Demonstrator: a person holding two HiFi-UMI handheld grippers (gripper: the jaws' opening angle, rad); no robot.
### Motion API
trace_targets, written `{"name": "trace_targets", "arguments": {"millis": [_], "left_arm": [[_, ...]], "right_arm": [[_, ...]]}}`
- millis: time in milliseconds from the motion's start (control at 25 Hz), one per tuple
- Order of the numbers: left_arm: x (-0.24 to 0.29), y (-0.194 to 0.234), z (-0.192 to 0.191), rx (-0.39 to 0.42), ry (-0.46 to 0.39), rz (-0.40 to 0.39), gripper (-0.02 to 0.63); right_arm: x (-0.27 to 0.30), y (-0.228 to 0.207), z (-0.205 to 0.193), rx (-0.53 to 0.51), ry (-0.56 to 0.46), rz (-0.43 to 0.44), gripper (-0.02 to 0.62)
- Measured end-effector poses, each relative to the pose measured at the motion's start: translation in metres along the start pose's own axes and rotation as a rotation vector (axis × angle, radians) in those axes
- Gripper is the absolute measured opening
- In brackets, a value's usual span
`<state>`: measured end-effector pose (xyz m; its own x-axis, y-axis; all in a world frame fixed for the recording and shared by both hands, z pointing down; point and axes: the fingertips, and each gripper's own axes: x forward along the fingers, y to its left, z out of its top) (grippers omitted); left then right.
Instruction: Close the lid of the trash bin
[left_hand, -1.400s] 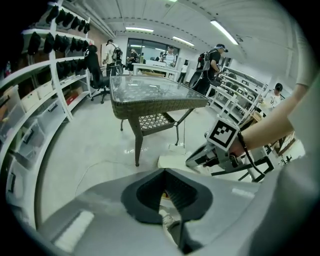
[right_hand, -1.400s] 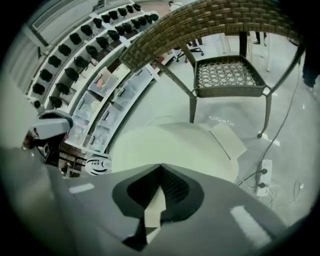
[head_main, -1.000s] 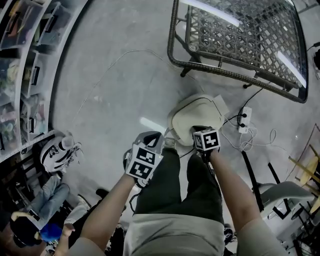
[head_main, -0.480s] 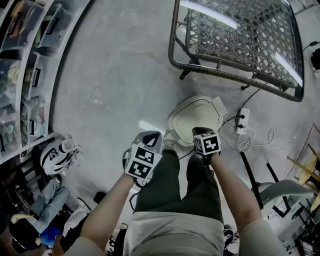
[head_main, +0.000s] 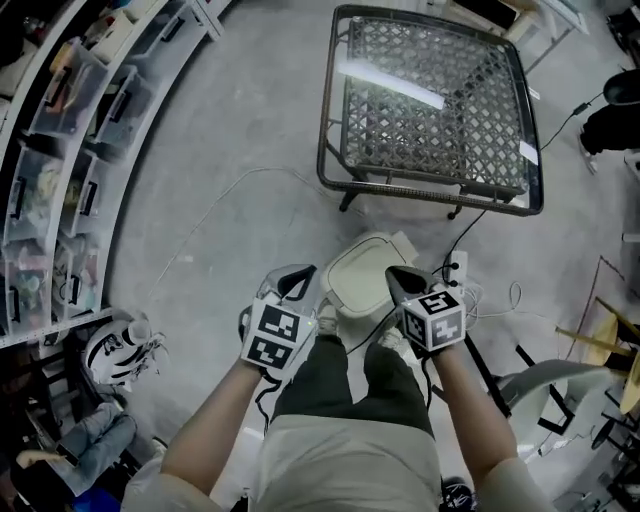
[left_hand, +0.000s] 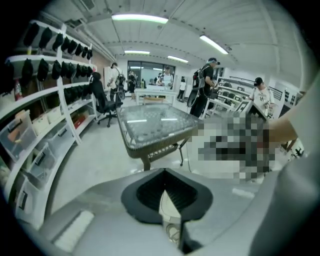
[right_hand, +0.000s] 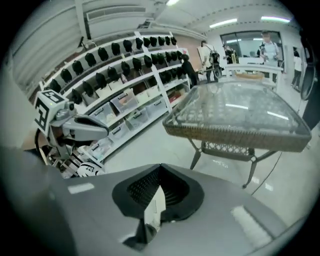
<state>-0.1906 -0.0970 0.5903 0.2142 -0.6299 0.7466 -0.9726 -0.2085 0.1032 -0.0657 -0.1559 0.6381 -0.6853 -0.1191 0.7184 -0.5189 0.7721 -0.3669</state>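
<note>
Storage shelves (head_main: 60, 150) far left, left gripper (head_main: 296, 278) jaws pressed together and empty, just left of white trash bin (head_main: 358, 285) on the floor between both grippers, lid down, right gripper (head_main: 397, 275) jaws together and empty, over bin's right edge, wicker table (head_main: 430, 110) beyond.

No words, numbers or brand names are showing clearly enough to read in any view. The cubes (head_main: 273, 338) on the left gripper (head_main: 294, 277), at seven o'clock in the head view, and on the right gripper (head_main: 397, 277), at five o'clock, are carrying only black-and-white square patterns. Anything printed on the shelf bins (head_main: 60, 190) at nine o'clock is showing too small to read.
</note>
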Motion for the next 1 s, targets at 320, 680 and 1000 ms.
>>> {"name": "trace_targets", "arguments": {"millis": [320, 680, 1000], "left_arm": [[-0.096, -0.034, 0.126, 0.192, -0.217, 0.035, 0.003], [-0.194, -0.105, 0.239, 0.358, -0.502, 0.058, 0.003], [-0.27, -0.156, 0.295, 0.377, -0.689, 0.01, 0.003]], "right_arm": [[-0.153, 0.051, 0.113, -0.089, -0.291, -0.036, 0.003], [-0.317, 0.098, 0.177, -0.229, -0.625, -0.128, 0.003], [-0.437, 0.135, 0.208, -0.285, -0.844, -0.182, 0.003]]}}
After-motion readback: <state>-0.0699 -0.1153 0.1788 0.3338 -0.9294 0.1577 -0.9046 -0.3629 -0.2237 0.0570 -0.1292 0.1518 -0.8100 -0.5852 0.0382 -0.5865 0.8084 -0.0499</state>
